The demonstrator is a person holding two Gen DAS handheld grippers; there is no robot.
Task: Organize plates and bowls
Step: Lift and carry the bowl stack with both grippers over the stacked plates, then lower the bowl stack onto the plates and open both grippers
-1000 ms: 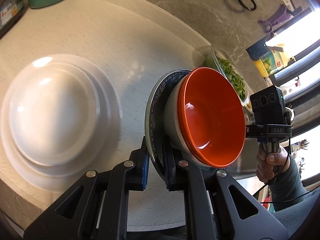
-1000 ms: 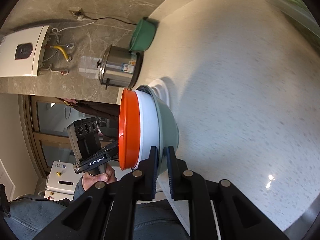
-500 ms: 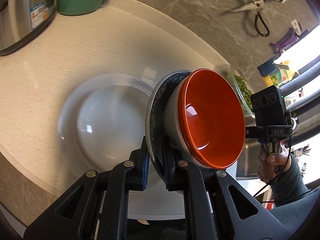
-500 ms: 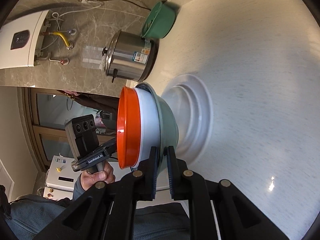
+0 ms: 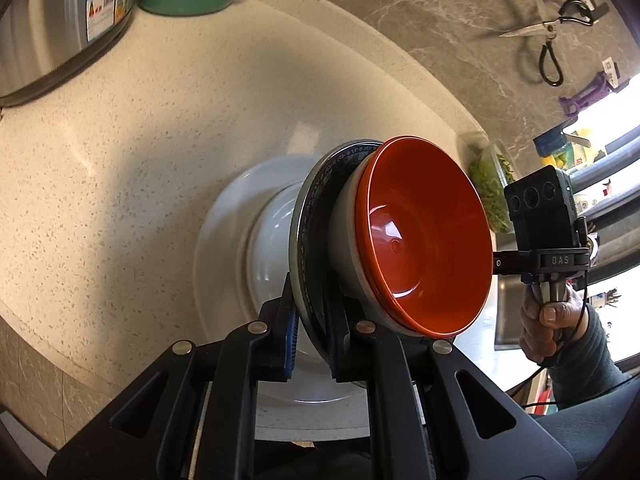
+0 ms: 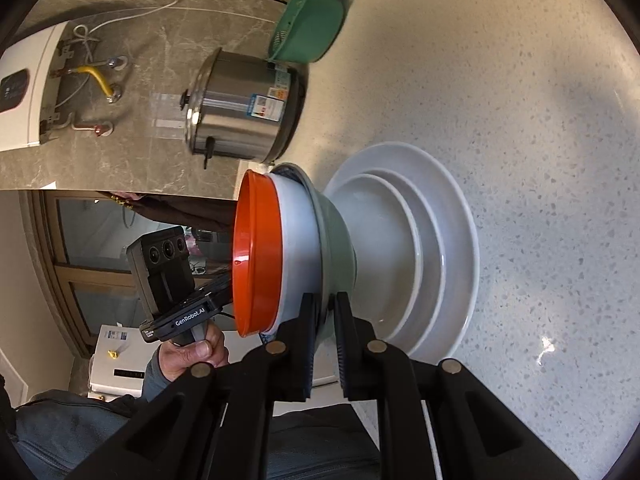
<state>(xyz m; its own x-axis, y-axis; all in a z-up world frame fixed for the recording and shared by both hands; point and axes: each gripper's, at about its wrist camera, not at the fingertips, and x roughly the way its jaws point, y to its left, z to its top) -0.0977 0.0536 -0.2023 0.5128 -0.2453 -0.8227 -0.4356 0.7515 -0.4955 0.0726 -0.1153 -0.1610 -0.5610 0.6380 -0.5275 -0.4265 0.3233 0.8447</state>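
Right wrist view shows the right gripper clamped on the rim of the green bowl, outermost of a nest with a white bowl and an orange bowl inside. From the left wrist, the left gripper pinches the opposite rim, likely so the nest stays level between two holds. The nest hangs directly over the stacked white plates on the counter; whether it touches them is hard to tell. A steel pot stands beyond the plates.
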